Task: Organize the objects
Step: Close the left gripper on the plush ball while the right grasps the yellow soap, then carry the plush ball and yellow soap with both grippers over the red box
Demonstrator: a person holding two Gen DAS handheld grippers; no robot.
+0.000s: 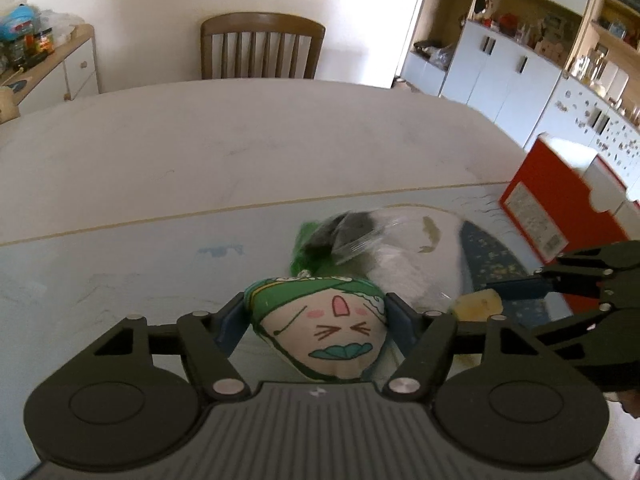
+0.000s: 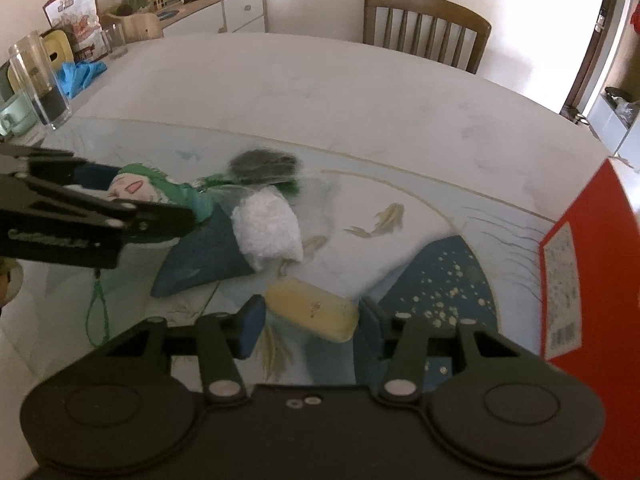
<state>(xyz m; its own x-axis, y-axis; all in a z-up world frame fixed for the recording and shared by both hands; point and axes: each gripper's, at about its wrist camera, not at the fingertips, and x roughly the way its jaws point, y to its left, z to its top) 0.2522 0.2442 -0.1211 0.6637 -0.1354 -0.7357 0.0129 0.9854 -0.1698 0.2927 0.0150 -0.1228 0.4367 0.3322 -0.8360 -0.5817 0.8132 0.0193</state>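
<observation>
My left gripper (image 1: 316,316) is shut on a green-and-cream cartoon-face pouch (image 1: 324,328); it also shows in the right wrist view (image 2: 152,192), with its green cord (image 2: 98,316) hanging down. My right gripper (image 2: 308,320) has its jaws around a yellow bar (image 2: 312,312), the pads close to its ends; whether they press it is unclear. The bar also shows in the left wrist view (image 1: 478,304). A white fluffy bag (image 2: 268,232) and a dark fuzzy item in clear wrap (image 2: 262,166) lie on the mat between the grippers.
A red box (image 2: 580,264) stands at the right edge of the table (image 2: 320,92). A glass jar (image 2: 38,80), a mug and blue cloth (image 2: 78,74) sit at the far left. A wooden chair (image 2: 426,26) stands behind the table.
</observation>
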